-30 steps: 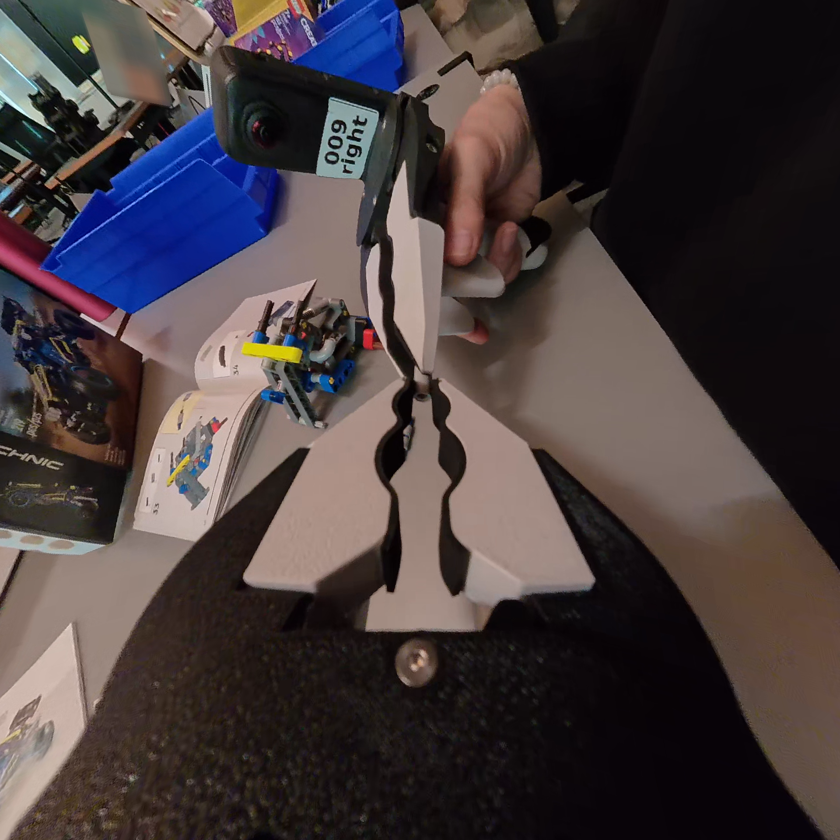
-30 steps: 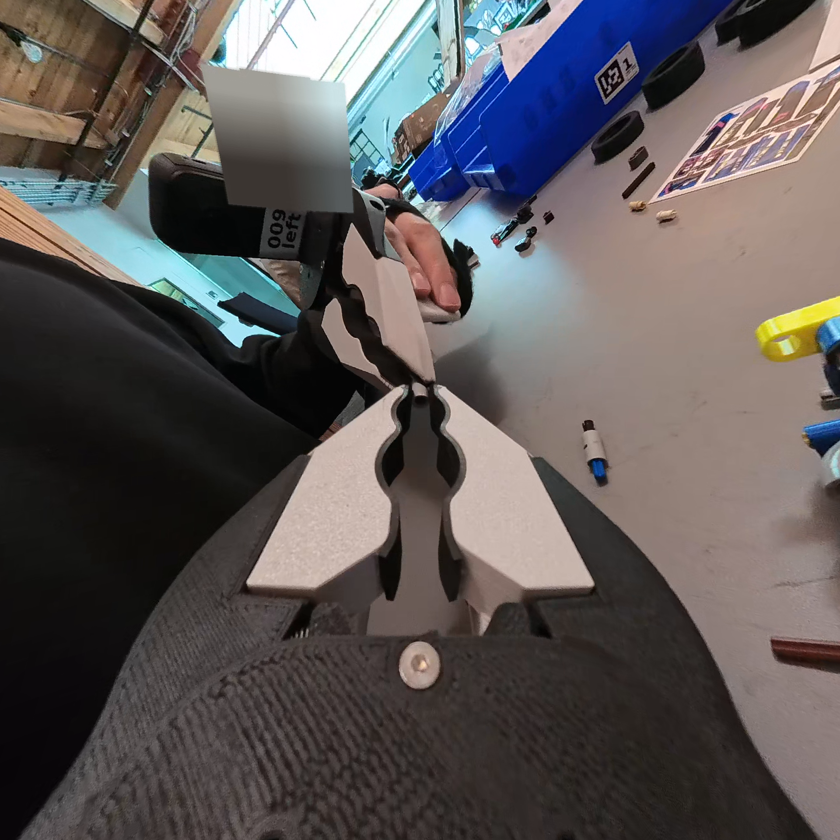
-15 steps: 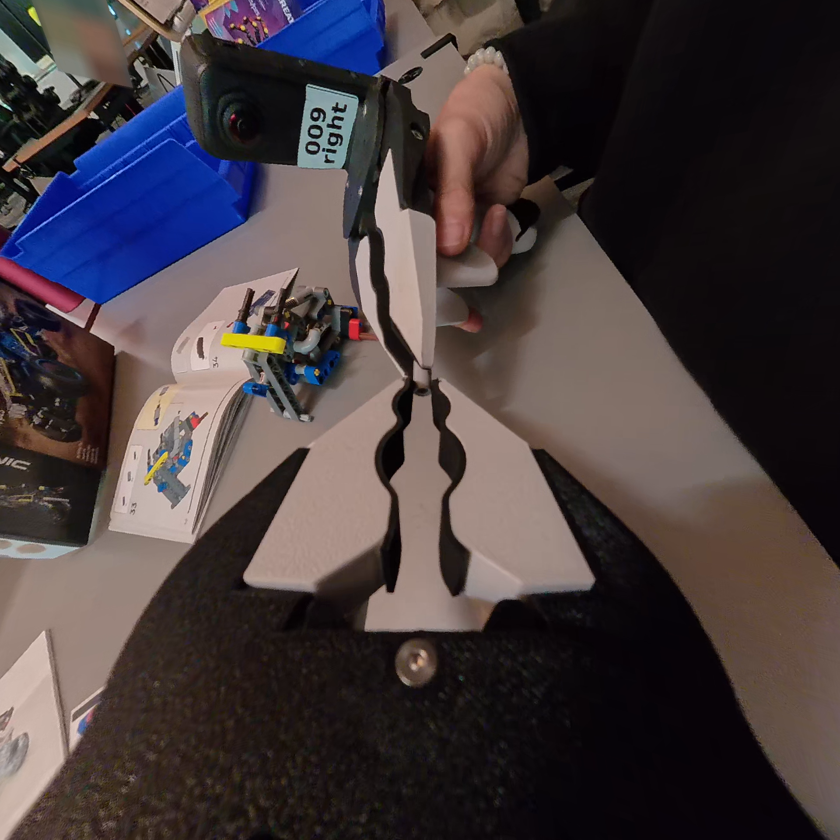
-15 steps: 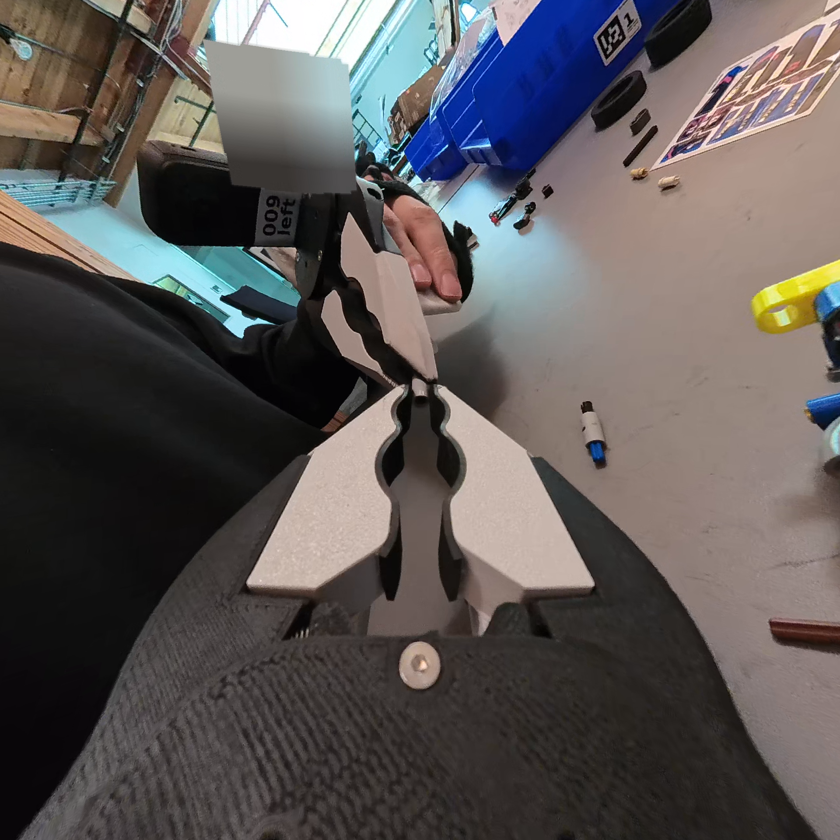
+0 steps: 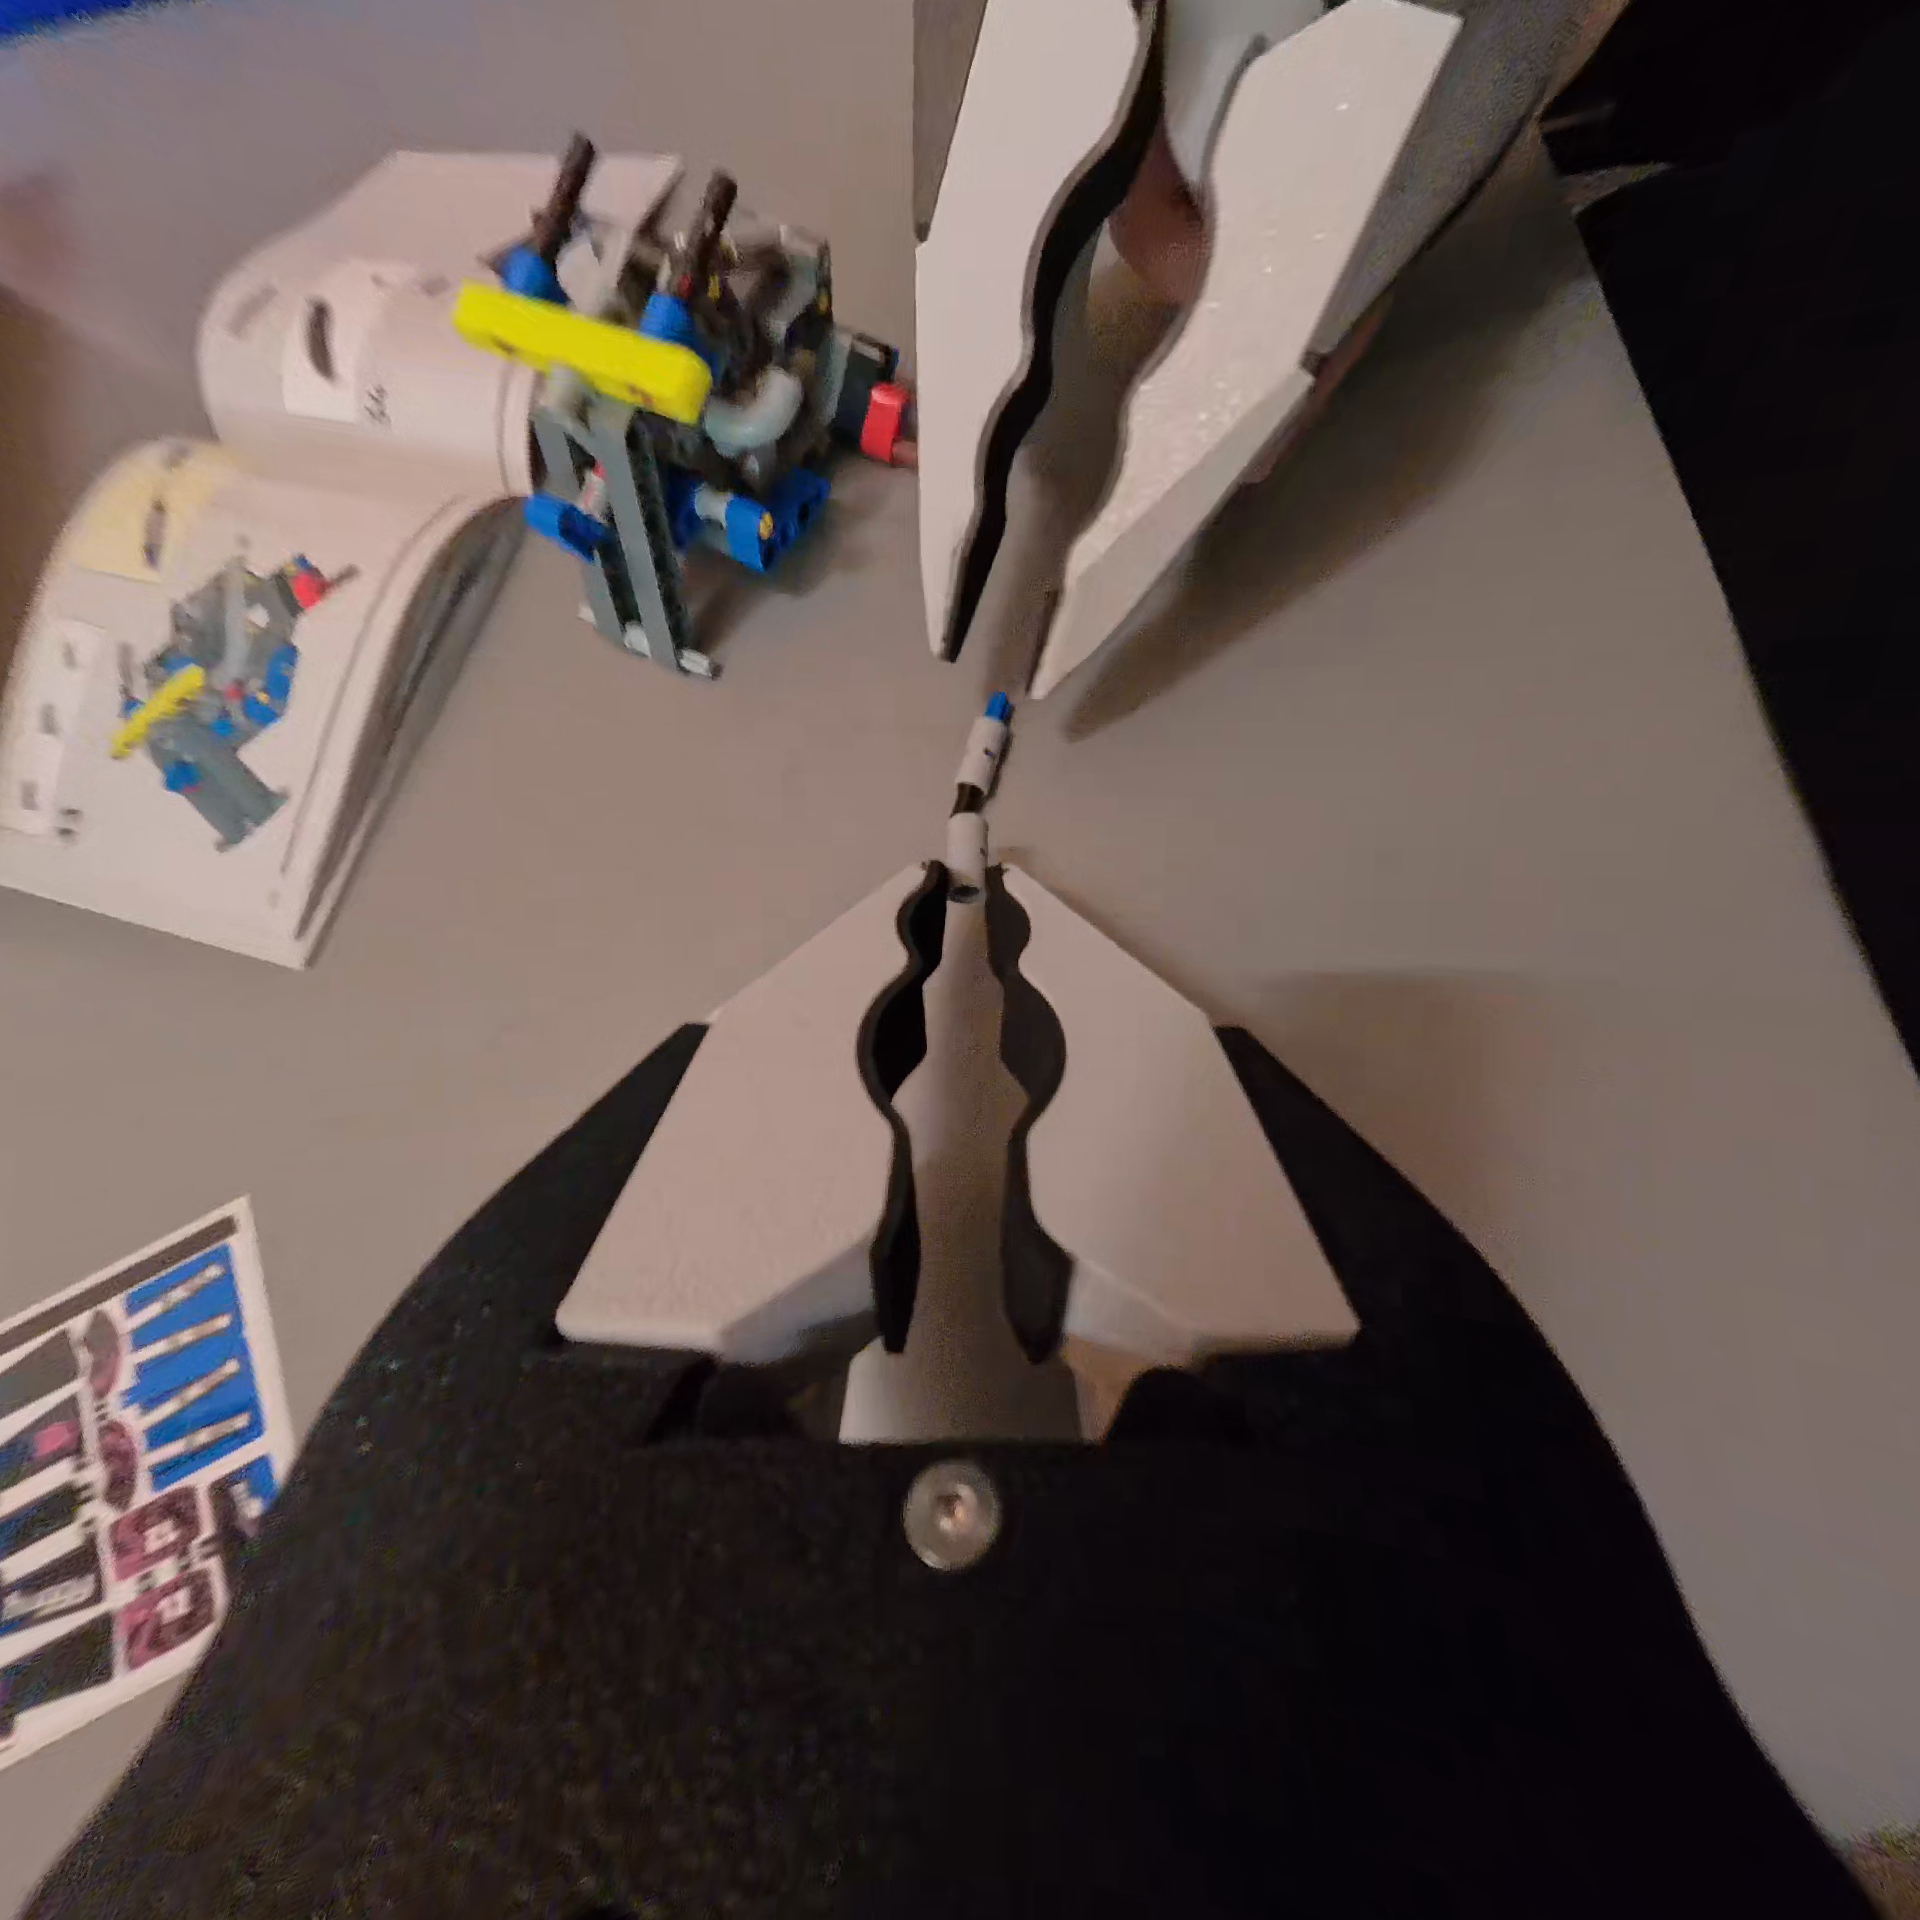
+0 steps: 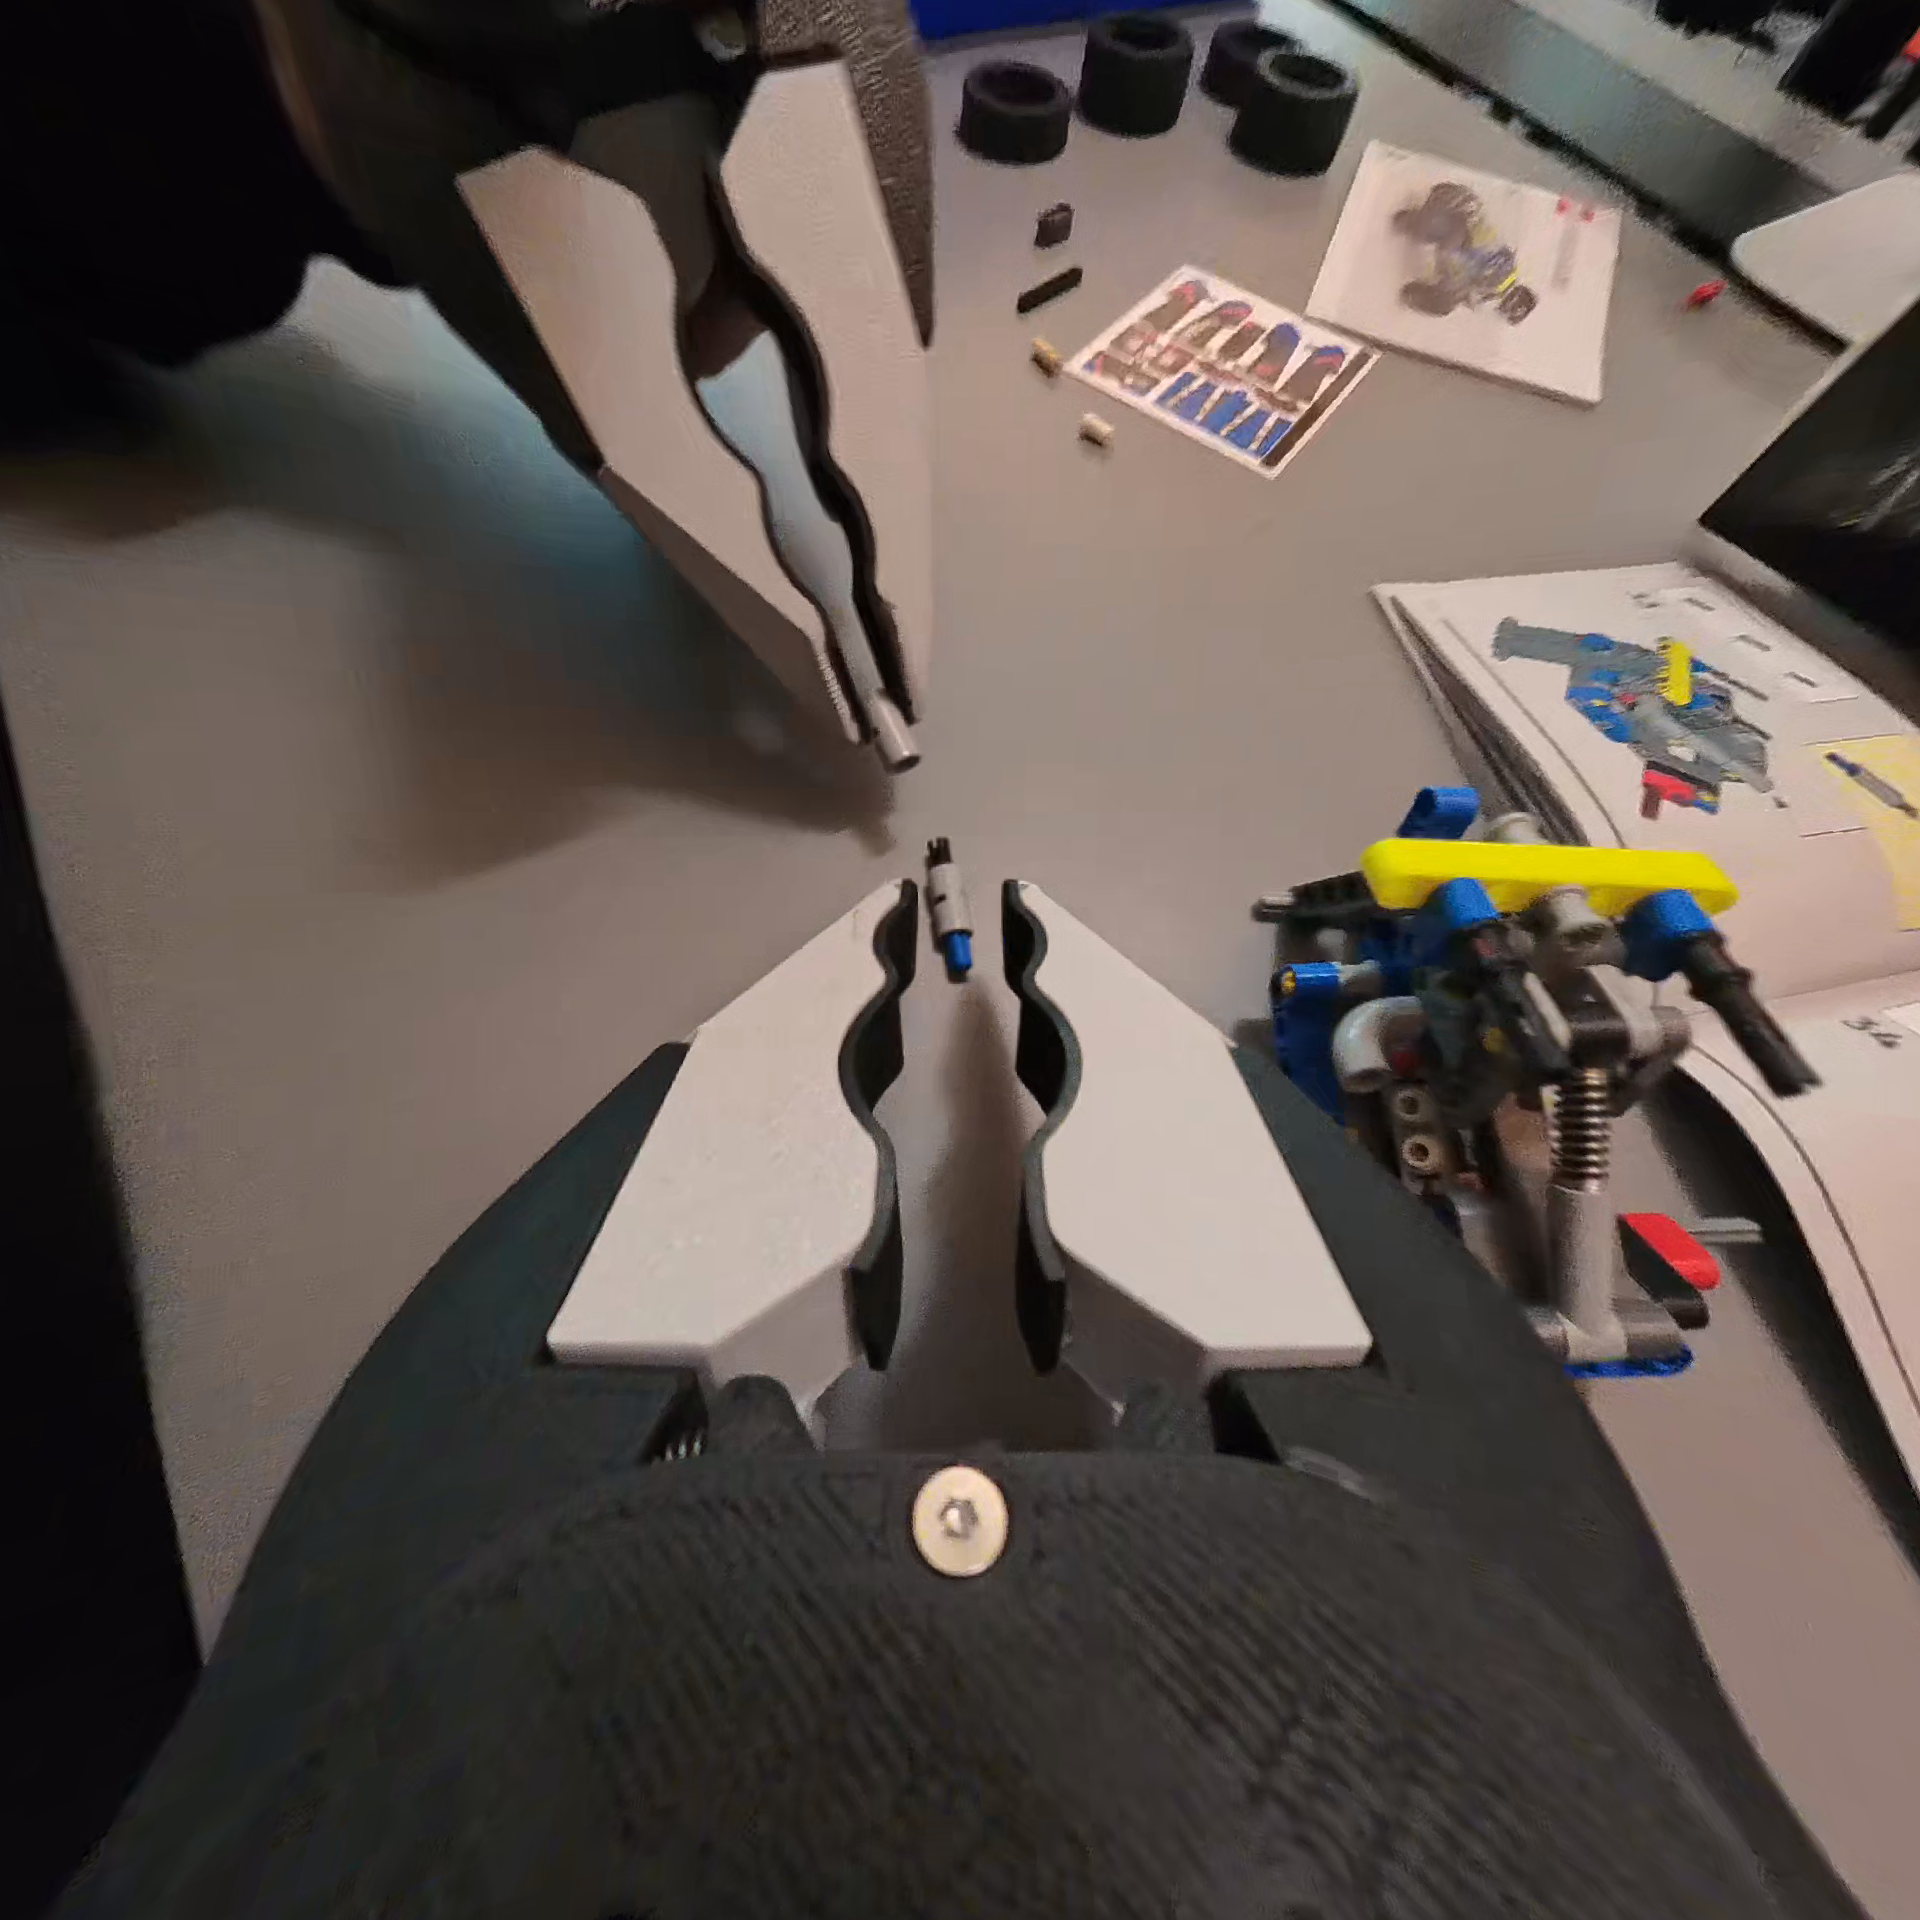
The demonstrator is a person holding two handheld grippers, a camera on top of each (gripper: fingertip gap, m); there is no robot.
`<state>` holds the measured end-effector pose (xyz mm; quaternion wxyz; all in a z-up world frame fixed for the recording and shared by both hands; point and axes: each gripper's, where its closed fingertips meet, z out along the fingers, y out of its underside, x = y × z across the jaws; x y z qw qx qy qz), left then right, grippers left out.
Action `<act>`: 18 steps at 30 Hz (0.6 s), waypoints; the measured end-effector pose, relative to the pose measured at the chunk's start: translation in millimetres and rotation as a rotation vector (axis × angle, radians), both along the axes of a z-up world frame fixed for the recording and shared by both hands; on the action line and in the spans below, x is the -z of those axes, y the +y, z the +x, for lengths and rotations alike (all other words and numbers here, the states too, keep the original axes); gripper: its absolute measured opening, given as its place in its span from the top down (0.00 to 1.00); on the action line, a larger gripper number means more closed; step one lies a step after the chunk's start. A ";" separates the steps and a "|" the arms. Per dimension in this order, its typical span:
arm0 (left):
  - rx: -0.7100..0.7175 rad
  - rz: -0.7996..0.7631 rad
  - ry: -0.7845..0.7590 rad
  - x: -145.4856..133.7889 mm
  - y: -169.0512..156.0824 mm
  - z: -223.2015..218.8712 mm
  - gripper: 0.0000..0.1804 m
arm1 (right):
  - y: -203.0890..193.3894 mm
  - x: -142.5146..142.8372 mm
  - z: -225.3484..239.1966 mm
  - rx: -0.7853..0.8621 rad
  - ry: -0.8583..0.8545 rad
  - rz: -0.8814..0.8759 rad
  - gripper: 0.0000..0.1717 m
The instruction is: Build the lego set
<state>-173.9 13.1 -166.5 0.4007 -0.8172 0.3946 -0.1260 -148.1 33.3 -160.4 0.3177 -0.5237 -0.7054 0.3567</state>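
Right tool (image 6: 951,894) opened, pin (image 6: 951,914) apparently loose between

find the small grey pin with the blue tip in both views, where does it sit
Left wrist view: small grey pin with the blue tip lies on the grey table, centre, past the tongs.
Right wrist view: centre, lying loose between that view's open fingertips.
Shared landmark: yellow beam on the brick model.

A hobby workbench for building a brick model kit.
A grey table (image 6: 1195,644) carries a half-built model (image 6: 1507,1039), an open instruction booklet (image 6: 1714,727), a sticker sheet (image 6: 1221,369), loose black tyres (image 6: 1138,62), small pins, and a blue bin edge at the back.
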 end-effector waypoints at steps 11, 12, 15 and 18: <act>0.041 -0.154 -0.015 19.4 5.7 1.0 0.97 | -4.7 21.5 -3.6 -0.084 -0.105 0.120 0.97; 0.041 -0.158 -0.021 19.5 5.9 1.4 0.97 | -4.1 21.5 -4.9 -0.083 -0.101 0.131 0.97; 0.048 -0.157 -0.036 19.4 6.7 1.5 0.97 | -5.0 21.6 -6.2 -0.107 -0.097 0.143 0.97; 0.055 -0.155 -0.049 19.3 7.0 1.5 0.97 | -5.3 21.5 -6.5 -0.128 -0.094 0.147 0.97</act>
